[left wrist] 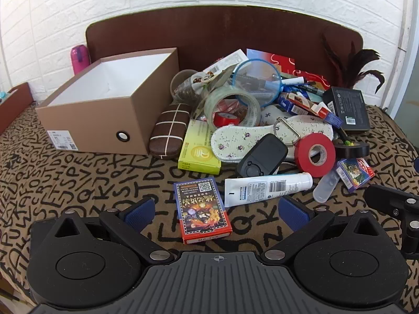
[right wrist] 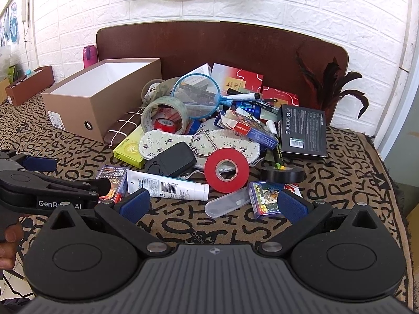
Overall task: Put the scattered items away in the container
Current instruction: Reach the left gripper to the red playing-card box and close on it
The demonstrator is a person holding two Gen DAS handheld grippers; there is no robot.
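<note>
An open brown cardboard box (left wrist: pixel 110 120) (right wrist: pixel 78 110) with a white inside stands at the back left of the letter-print cloth. To its right lies a heap: clear tape roll (left wrist: pixel 233 107), floral insole (left wrist: pixel 235 141), red tape roll (left wrist: pixel 314 154) (right wrist: pixel 226 170), black tape roll (right wrist: pixel 282 175), white tube (left wrist: pixel 267 187) (right wrist: pixel 167 185), yellow-green carton (left wrist: pixel 199 149). My left gripper (left wrist: pixel 216 210) stands open above a red card pack (left wrist: pixel 203 209), not touching it. My right gripper (right wrist: pixel 213 202) is open just short of a clear plastic case (right wrist: pixel 227 204) and a blue card pack (right wrist: pixel 264 198).
A brown board (left wrist: pixel 222 31) and a white brick wall close off the back. A pink bottle (left wrist: pixel 80 59) stands behind the box, a dark feather duster (right wrist: pixel 332 86) at the back right. A black carton (right wrist: pixel 303 130) lies right of the heap. A hand (right wrist: pixel 7 238) shows at the left.
</note>
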